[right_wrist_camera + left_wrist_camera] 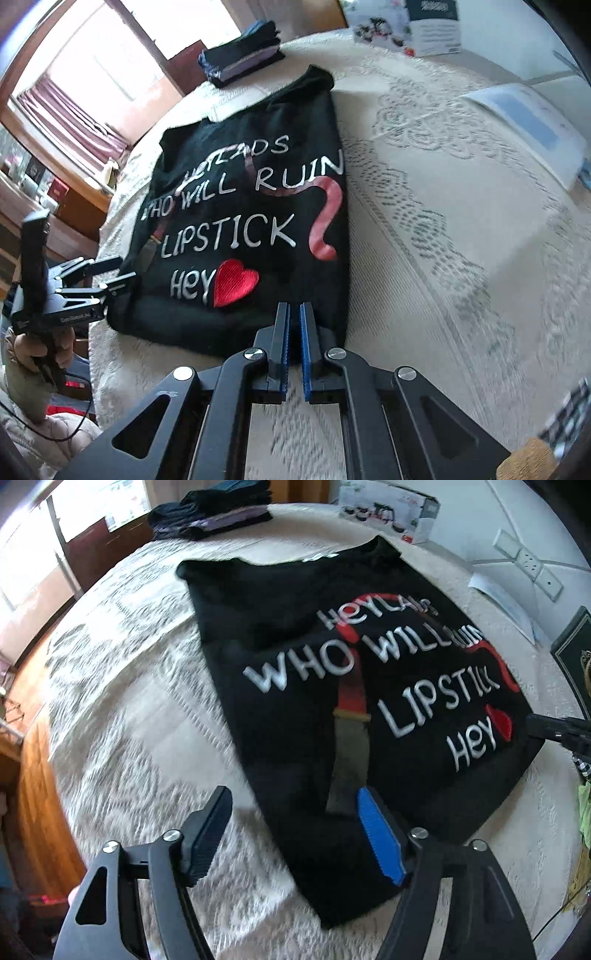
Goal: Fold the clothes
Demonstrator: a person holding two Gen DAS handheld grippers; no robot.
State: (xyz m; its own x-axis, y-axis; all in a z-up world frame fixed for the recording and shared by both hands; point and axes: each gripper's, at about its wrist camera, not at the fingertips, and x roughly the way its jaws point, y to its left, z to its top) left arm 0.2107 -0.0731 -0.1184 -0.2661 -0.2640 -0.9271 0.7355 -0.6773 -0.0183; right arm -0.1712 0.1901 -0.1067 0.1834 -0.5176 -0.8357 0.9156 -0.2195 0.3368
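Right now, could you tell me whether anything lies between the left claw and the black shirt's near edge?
Nothing visible does. The open left claw hangs over the black shirt at its near edge, with only the lace bedspread beside it. The right claw is shut at the other corner.

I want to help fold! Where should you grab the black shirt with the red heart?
Probably the bottom hem of the black shirt, coming from the near edge beside the right gripper. The shirt lies flat on the bed cover with sides already folded in, so lifting the hem toward the collar halves it.
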